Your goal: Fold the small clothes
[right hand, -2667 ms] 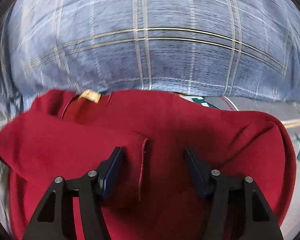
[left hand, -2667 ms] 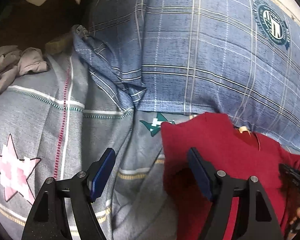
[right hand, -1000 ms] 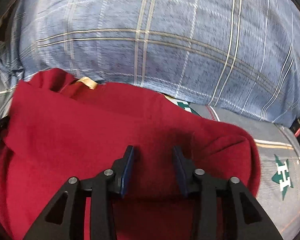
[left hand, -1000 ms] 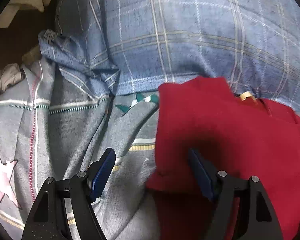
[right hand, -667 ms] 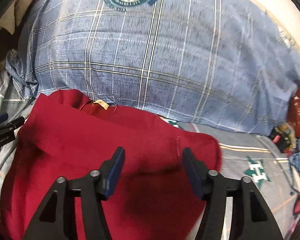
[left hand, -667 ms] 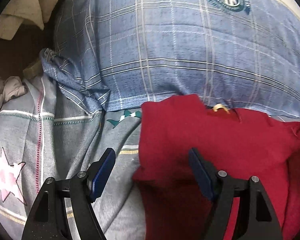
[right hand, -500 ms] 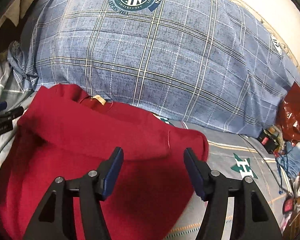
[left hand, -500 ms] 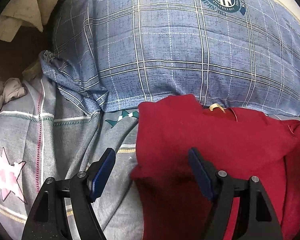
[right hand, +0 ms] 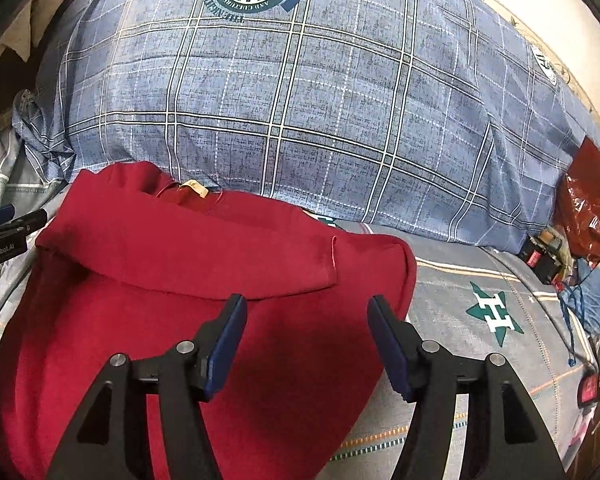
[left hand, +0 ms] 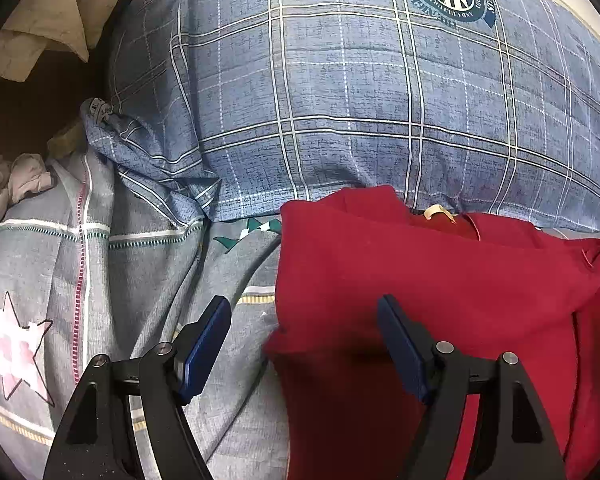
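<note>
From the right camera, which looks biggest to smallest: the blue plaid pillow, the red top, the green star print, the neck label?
As they look in this view:
1. Blue plaid pillow
2. Red top, though it lies nearer the camera, so its true size against the pillow's is unsure
3. Green star print
4. Neck label

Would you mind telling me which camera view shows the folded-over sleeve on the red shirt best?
The right wrist view: the sleeve lies across the red shirt with its cuff edge fully visible. The left wrist view shows only the cuff corner near the frame's right edge.
</note>
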`<state>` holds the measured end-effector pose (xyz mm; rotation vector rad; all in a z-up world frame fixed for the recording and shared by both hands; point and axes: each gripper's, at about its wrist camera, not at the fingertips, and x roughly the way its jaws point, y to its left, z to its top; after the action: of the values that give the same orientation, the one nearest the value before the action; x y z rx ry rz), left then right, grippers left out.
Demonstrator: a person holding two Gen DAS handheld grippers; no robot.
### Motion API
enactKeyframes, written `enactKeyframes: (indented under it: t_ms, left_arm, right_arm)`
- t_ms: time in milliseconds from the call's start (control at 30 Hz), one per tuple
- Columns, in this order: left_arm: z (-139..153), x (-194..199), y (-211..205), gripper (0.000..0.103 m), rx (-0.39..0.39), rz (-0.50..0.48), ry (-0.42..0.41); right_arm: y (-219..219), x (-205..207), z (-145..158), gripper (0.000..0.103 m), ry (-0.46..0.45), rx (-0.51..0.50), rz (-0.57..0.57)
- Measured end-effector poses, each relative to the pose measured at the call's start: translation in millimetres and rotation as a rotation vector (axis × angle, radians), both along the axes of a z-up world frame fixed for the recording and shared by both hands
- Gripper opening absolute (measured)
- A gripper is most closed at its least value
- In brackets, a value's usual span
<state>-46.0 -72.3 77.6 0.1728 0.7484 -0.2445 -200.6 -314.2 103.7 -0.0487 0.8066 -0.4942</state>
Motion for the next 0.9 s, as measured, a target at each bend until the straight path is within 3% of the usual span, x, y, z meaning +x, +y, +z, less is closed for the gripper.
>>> enactKeyframes:
  t_ms: [767, 900]
  left_arm:
    - [-4, -2, -2, 0.075, 0.015, -0.003, -0.003]
    - [1, -11, -6, 0.074, -0.02, -0.065, 0.012]
  right_arm:
    - [-4, -1, -1, 0.065, 0.011, -0.003, -0.009]
    - [-3, -1, -3, 0.065, 0.018, -0.001, -0.008]
